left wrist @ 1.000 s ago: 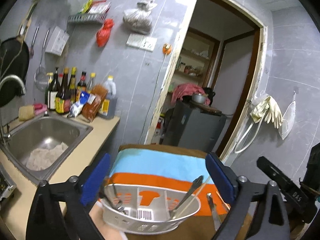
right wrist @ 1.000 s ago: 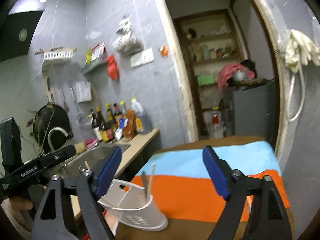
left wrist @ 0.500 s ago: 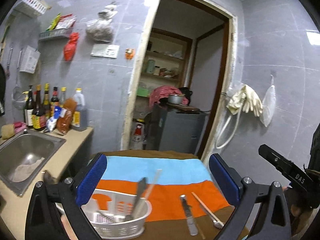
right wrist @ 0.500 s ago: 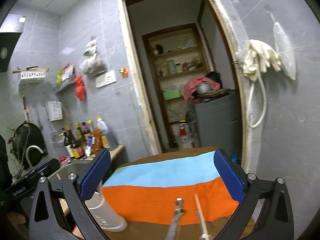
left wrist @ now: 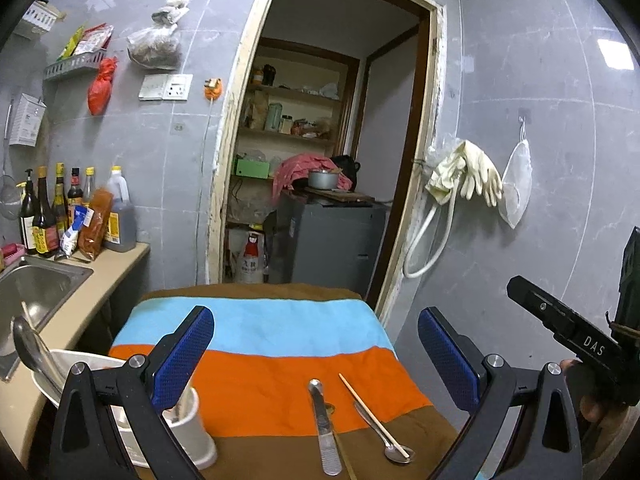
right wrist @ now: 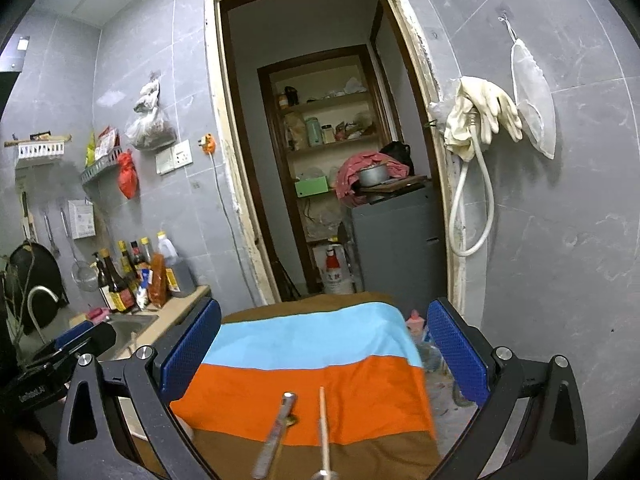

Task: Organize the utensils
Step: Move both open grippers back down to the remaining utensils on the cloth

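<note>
Both claws stand wide open with nothing between their blue pads. The left claw hovers over the striped cloth on the table, and the right claw does the same from its own view. Low in the left view, right of centre, a knife, a spoon and a single chopstick lie on the cloth, the chopstick resting across the spoon. At the lower left, a white utensil holder sits partly hidden behind the left finger, with a ladle sticking up from it. A sink lies at the left edge.
</note>
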### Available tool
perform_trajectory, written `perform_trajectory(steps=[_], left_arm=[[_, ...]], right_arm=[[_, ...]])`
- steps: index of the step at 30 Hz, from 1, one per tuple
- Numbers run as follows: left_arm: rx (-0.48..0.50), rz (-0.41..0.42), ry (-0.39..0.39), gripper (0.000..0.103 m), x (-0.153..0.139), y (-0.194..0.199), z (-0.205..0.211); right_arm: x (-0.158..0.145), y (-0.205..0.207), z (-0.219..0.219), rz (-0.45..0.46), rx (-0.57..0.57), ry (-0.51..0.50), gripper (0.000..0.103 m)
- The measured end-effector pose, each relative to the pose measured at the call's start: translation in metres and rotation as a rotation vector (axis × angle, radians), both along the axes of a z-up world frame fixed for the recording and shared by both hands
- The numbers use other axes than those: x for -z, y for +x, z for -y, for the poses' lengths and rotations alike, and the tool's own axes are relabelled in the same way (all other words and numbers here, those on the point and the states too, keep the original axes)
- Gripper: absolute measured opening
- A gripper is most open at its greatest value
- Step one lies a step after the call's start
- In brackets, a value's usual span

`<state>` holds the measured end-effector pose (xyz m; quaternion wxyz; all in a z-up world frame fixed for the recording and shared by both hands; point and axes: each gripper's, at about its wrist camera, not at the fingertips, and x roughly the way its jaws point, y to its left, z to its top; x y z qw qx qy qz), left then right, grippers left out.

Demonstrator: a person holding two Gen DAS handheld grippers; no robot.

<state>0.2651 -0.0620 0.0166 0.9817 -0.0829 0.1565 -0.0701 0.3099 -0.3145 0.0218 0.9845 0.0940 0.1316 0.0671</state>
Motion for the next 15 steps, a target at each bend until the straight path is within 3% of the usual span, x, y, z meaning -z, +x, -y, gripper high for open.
perform_trajectory(steps=[6, 15], left_arm=[[0.021, -0.056, 0.023, 0.103, 0.015, 0.013, 0.022], [0.023, -0.192, 0.027, 0.103, 0.052, 0.043, 0.043]], right_arm=[[0.016, 0.012, 0.025, -0.039, 0.002, -0.010, 0.101], [0.065, 0.038, 0.057, -0.180, 0.025, 0.002, 0.101]])
